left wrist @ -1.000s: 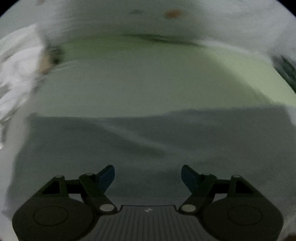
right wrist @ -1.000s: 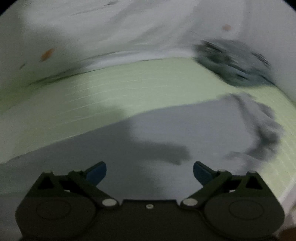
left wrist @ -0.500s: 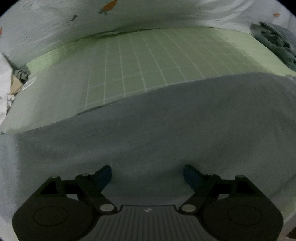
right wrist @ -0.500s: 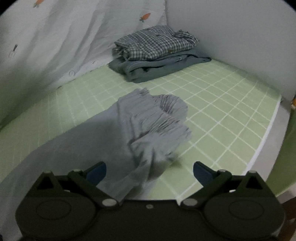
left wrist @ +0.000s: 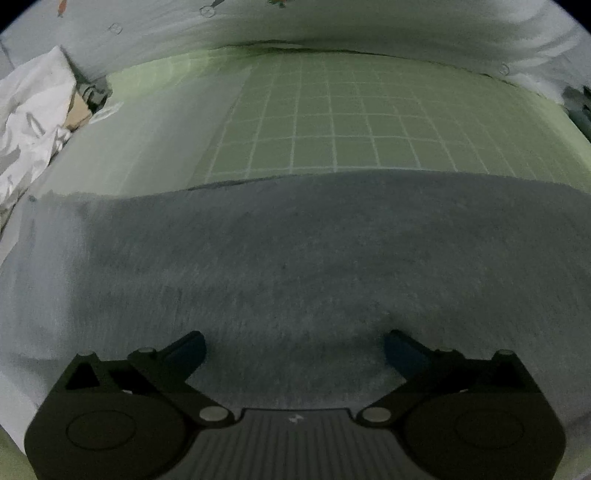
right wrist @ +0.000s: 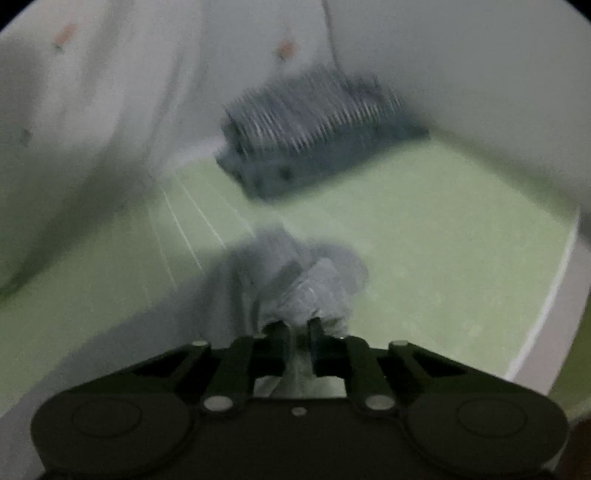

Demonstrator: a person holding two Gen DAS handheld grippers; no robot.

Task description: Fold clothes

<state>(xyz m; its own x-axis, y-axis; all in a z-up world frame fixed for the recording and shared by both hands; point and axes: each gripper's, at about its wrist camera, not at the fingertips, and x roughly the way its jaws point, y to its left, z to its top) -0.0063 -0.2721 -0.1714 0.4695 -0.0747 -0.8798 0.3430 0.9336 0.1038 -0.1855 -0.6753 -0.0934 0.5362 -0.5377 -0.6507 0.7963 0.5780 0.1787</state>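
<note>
My right jaws point(right wrist: 297, 326) are pressed together on a bunched fold of the grey garment point(right wrist: 295, 280), the cloth rising crumpled just beyond the fingertips point(right wrist: 277, 328) and trailing off to the near left across the green sheet point(right wrist: 424, 240). That view is blurred, so finer detail of the fold is lost. Farther out, near the far corner, a stack of folded clothes point(right wrist: 314, 140) sits on the sheet, a checked piece on top of a darker one, well apart from what I hold. A white wall point(right wrist: 461, 74) closes the right side and a pale curtain point(right wrist: 92, 110) with small orange marks hangs on the left. My left jaws point(left wrist: 294, 350) are spread wide, the blue pads point(left wrist: 188, 349) resting low over the garment point(left wrist: 295, 258) without gripping it; the cloth lies flat and broad beneath and ahead of them, its far edge running straight across the gridded sheet point(left wrist: 351, 122). At the far left lies a heap of white fabric point(left wrist: 33, 122), and the curtain point(left wrist: 332, 26) falls behind the bed's far edge.
</note>
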